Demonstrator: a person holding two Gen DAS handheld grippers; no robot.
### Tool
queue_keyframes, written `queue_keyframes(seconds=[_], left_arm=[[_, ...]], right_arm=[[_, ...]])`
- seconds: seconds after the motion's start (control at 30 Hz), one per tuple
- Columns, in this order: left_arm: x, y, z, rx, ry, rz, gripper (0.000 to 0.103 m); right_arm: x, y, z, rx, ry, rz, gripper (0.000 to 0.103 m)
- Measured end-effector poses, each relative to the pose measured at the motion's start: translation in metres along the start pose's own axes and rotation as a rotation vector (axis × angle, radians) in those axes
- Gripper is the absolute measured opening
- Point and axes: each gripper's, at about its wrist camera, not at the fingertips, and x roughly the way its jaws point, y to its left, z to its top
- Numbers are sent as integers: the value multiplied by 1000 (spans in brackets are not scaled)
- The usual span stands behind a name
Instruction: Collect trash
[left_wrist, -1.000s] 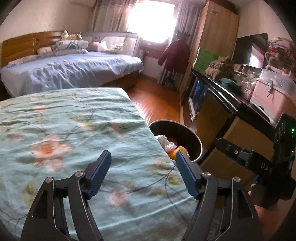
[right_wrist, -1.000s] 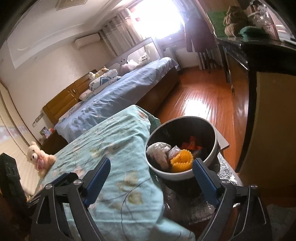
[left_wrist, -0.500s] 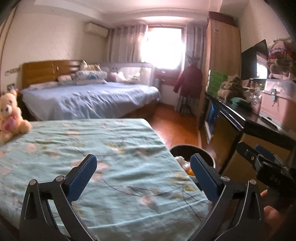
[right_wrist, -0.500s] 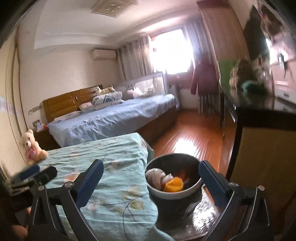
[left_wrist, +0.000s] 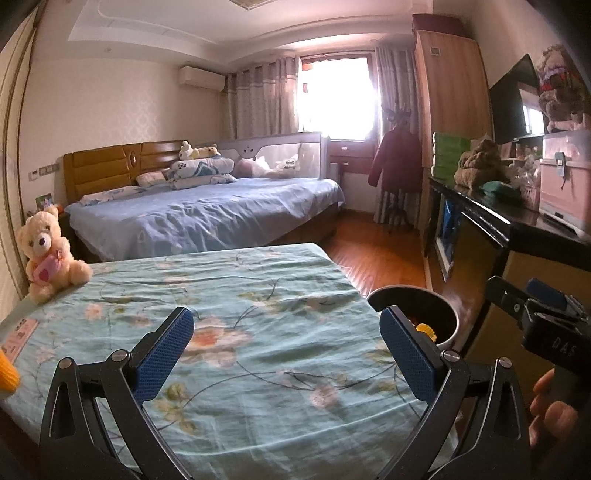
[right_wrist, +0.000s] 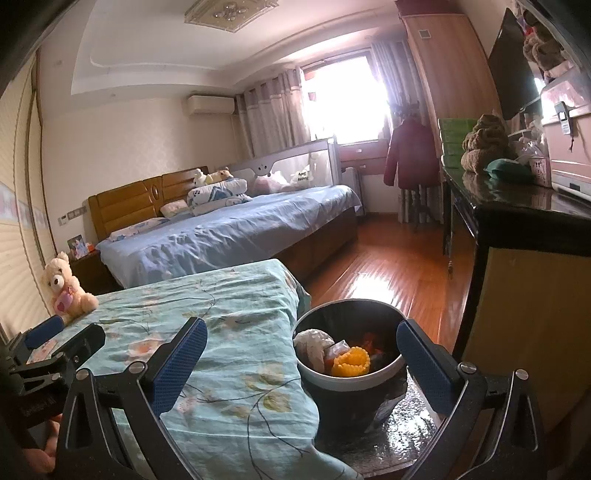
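Right wrist view: the bin (right_wrist: 351, 373), trash inside, stood at lower centre, touching the bedspread's (right_wrist: 221, 332) hanging edge. Both the right gripper (right_wrist: 301, 363) and the left gripper (left_wrist: 286, 350) had just opened wide, empty, with bare floor (right_wrist: 388, 266) beyond.

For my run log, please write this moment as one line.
left claw: open, empty | right claw: open, empty | trash bin: holds trash, beside floral bed | teddy bear: on bed

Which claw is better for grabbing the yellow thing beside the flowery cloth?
Probably the left claw: the yellow thing sits just off its left side, and it's open and empty. The right claw hangs over by the bin, farther away.
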Motion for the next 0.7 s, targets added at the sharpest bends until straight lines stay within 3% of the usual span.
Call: queue_keyframes(seconds=[0.7], left_arm=[[1,-3,-1,10,-1,14,103]], right_arm=[[5,4,-5,-4,13,11,103]])
